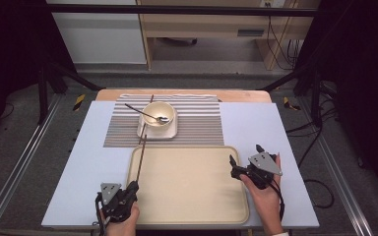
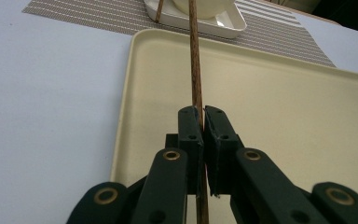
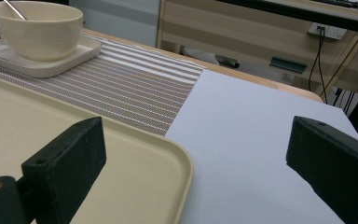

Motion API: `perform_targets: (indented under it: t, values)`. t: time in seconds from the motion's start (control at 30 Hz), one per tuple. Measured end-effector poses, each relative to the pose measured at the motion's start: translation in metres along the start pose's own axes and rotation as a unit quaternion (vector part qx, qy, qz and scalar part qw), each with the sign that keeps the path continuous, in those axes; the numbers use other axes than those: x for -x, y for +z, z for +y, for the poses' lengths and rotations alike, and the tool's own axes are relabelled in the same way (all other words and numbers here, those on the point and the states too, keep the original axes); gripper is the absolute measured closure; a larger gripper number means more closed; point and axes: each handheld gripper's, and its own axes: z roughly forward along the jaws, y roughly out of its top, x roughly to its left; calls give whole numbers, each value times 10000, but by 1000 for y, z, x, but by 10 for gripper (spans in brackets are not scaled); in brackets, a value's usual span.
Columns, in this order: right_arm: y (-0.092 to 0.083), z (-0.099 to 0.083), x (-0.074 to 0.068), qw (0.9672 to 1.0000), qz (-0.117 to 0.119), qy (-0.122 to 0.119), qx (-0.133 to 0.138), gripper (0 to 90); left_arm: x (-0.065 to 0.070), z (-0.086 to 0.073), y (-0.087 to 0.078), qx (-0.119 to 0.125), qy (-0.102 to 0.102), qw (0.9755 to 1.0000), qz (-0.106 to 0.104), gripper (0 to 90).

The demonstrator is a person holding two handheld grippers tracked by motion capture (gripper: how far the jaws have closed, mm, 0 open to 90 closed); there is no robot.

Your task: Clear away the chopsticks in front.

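My left gripper [image 1: 132,188] sits at the near left corner of the tray [image 1: 187,196]. Its two flat black jaws are pinched tight on a chopstick [image 1: 141,158]. The chopstick is thin, round and made of brown wood. It is long and straight. From my jaws it runs away from me, along the left edge of the tray and over its far rim, toward the square plate [image 1: 173,129]. In my left gripper view the chopstick [image 2: 195,56] goes straight up the middle, and a second brown stick [image 2: 159,11] leans by the plate.

The tray is cream plastic, smooth, with round corners and a low raised rim. It lies on a pale blue sheet that covers the worktop [image 1: 93,162].

Past the tray is a placemat [image 1: 197,125] with thin brown and white stripes. It looks woven. On it sits the white square plate, and on the plate a round cream bowl [image 1: 152,109]. A shiny metal spoon [image 1: 147,115] rests in the bowl.

My right gripper [image 1: 246,157] is at the right edge of the tray. Its black blocky jaws stand wide apart with nothing between them.
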Motion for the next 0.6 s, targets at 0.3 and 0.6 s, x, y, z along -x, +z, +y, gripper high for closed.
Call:
perform_targets:
  t: [0.3, 0.6]
  values:
    - [0, 0, 0, 10000, 0, -10, 1, 49, -2, -4, 0, -34, -33, 10000, 15, 857]
    - [1, 0, -1, 10000, 13, -21, -24, 49, -5, -7, 0, -80, -55, 10000, -17, 857]
